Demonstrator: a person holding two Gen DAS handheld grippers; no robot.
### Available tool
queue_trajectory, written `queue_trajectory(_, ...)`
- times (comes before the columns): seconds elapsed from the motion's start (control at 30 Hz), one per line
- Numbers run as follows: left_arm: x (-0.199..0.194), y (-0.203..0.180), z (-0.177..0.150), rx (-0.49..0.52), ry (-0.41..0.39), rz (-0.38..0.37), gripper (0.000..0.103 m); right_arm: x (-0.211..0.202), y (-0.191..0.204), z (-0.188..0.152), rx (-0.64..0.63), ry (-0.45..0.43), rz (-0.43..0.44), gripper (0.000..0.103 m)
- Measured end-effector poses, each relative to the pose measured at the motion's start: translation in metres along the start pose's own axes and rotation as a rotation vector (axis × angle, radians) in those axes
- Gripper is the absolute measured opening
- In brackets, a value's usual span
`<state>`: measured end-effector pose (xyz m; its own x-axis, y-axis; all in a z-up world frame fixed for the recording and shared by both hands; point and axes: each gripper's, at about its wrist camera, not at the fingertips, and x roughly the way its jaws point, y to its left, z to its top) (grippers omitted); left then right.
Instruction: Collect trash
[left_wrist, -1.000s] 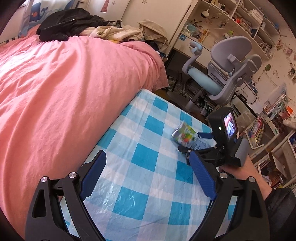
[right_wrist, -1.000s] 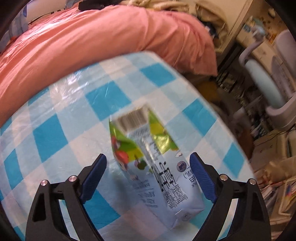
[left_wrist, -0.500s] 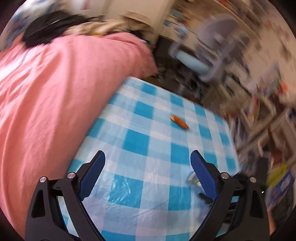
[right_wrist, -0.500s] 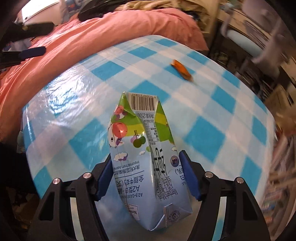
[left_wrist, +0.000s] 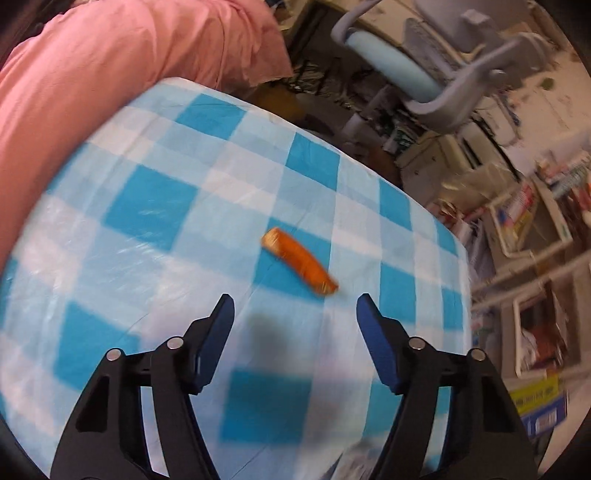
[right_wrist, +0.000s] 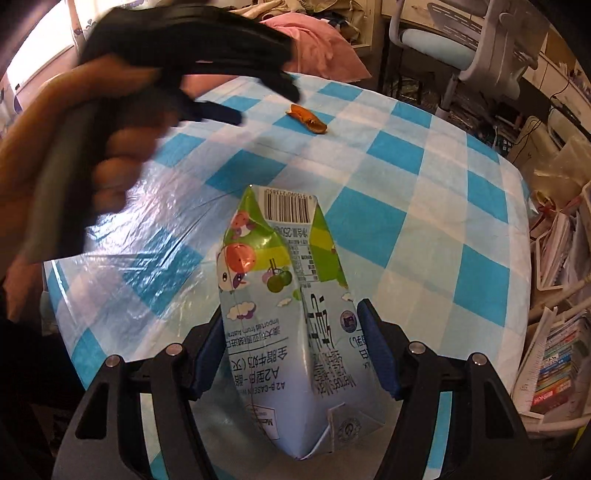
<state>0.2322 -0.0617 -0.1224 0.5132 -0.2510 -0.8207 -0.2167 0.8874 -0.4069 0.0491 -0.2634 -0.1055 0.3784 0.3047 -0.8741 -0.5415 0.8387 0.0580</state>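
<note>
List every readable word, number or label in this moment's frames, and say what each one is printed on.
"A2" and "imported from" (upside down): milk carton, clamped in the right hand-held gripper.
Barcode, top panel of the carton: its digits are too small to read.
Chinese lines and fine print on the carton: too small or distorted to quote.
Book spines on the shelf: too small.
Orange wrapper: blurred, no readable text.

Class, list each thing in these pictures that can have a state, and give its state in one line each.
Milk carton: dented, clamped in the right gripper.
Orange wrapper: lying loose on the checked tablecloth.
Left gripper: open, jaws just narrowed, nothing between them, short of the wrapper.
</note>
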Motion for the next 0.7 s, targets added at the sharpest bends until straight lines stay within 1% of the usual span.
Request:
queue_trajectory(0.03, 0.007, -0.004, 0.003, -0.004, 0.002, 0.017, 0.065, 0.001, -0.001, 0.000, -0.004, 0.005, 0.006, 0.066)
queue_trajectory(0.1, 0.023, -0.014, 0.009, -0.009, 0.021, 0.074, 0.060, 0.004, -0.002, 0.001, -0.016, 0.015, 0.012, 0.065)
queue_trajectory(0.13, 0.025, -0.020, 0.011, 0.003, 0.004, 0.112, 0.055, 0.005, -0.004, 0.000, -0.019, 0.022, 0.016, 0.063)
queue_trajectory(0.17, 0.029, -0.024, 0.011, 0.016, 0.004, 0.149, 0.049, 0.005, -0.006, 0.000, -0.019, 0.026, 0.020, 0.062)
queue_trajectory(0.2, 0.031, -0.027, 0.012, 0.023, -0.006, 0.167, 0.037, 0.005, -0.008, -0.001, -0.014, 0.027, 0.025, 0.062)
queue_trajectory(0.23, 0.032, -0.029, 0.011, 0.039, -0.017, 0.186, 0.034, 0.005, -0.010, -0.002, -0.009, 0.026, 0.031, 0.062)
queue_trajectory(0.27, 0.033, -0.029, 0.011, 0.057, -0.017, 0.175, 0.022, 0.004, -0.012, -0.003, -0.005, 0.025, 0.035, 0.061)
queue_trajectory(0.3, 0.034, -0.029, 0.009, 0.078, -0.011, 0.152, 0.013, 0.004, -0.013, -0.003, -0.003, 0.022, 0.036, 0.061)
queue_trajectory(0.37, 0.031, -0.028, 0.002, 0.117, -0.003, 0.120, 0.013, 0.002, -0.014, -0.004, 0.008, 0.013, 0.043, 0.061)
queue_trajectory(0.43, 0.022, -0.017, -0.005, 0.120, 0.001, 0.065, 0.013, -0.002, -0.015, -0.004, 0.028, -0.004, 0.058, 0.061)
queue_trajectory(0.47, 0.016, -0.011, -0.010, 0.127, 0.006, 0.050, 0.012, -0.005, -0.015, -0.003, 0.042, -0.017, 0.071, 0.060)
queue_trajectory(0.53, 0.001, 0.005, -0.022, 0.146, 0.004, 0.021, 0.012, -0.009, -0.016, -0.003, 0.073, -0.037, 0.095, 0.056)
queue_trajectory(0.57, -0.009, 0.015, -0.030, 0.153, 0.001, 0.004, 0.012, -0.011, -0.017, -0.002, 0.088, -0.044, 0.105, 0.051)
queue_trajectory(0.6, -0.017, 0.022, -0.036, 0.160, 0.000, 0.006, 0.012, -0.011, -0.017, -0.002, 0.101, -0.047, 0.115, 0.048)
queue_trajectory(0.63, -0.026, 0.032, -0.044, 0.165, -0.006, 0.010, 0.012, -0.010, -0.017, -0.002, 0.107, -0.046, 0.116, 0.042)
queue_trajectory(0.7, -0.044, 0.048, -0.060, 0.170, -0.007, 0.017, 0.012, -0.009, -0.013, -0.001, 0.099, -0.044, 0.095, 0.042)
